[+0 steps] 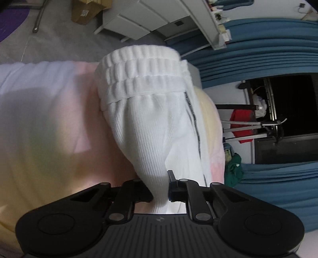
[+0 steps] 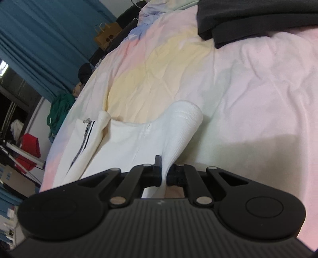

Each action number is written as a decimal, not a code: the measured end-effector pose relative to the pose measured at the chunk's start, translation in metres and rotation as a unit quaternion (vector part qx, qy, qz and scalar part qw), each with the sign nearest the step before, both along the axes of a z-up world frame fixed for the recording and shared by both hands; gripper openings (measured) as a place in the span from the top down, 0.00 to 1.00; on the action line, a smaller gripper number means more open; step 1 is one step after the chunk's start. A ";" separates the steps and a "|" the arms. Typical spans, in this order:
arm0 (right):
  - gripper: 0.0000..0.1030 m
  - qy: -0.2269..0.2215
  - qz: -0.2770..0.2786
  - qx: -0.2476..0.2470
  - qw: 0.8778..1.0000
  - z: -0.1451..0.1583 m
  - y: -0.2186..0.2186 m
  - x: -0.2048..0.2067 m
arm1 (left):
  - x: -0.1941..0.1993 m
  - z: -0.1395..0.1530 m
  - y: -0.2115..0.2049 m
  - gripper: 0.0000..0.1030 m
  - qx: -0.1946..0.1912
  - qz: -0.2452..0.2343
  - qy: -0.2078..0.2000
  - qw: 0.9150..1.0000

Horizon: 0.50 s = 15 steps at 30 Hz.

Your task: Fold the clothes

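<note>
Left gripper [image 1: 160, 190] pinches the white shorts [image 1: 151, 127] low in frame; right gripper [image 2: 164, 175] pinches them too, so lift both evenly and keep the fabric taut.

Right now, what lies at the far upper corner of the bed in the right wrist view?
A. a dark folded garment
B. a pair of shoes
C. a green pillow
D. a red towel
A: a dark folded garment rests on the pastel bedsheet at the top right of that view, well beyond the white garment that the right gripper is pinching.
</note>
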State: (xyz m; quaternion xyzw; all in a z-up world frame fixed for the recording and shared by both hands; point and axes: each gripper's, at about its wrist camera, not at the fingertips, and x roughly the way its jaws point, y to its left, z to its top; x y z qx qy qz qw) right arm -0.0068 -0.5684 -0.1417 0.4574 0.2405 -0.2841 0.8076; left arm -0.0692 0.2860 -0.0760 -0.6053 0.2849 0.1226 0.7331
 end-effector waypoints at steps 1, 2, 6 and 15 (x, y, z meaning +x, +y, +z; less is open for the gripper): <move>0.95 -0.002 -0.001 0.002 1.000 0.000 0.000 -0.003 | -0.003 0.002 0.000 0.89 -0.001 0.000 -0.006 1.000; 0.95 -0.005 -0.002 0.005 1.000 0.001 0.000 -0.006 | -0.006 0.005 0.001 0.89 -0.002 0.001 -0.012 1.000; 0.95 -0.017 -0.001 0.003 1.000 0.008 0.003 -0.016 | -0.022 0.016 0.002 0.90 0.000 0.005 -0.037 0.999; 0.95 -0.048 -0.009 0.004 0.999 0.023 0.008 -0.039 | -0.057 0.045 0.002 0.92 0.031 0.012 -0.083 0.996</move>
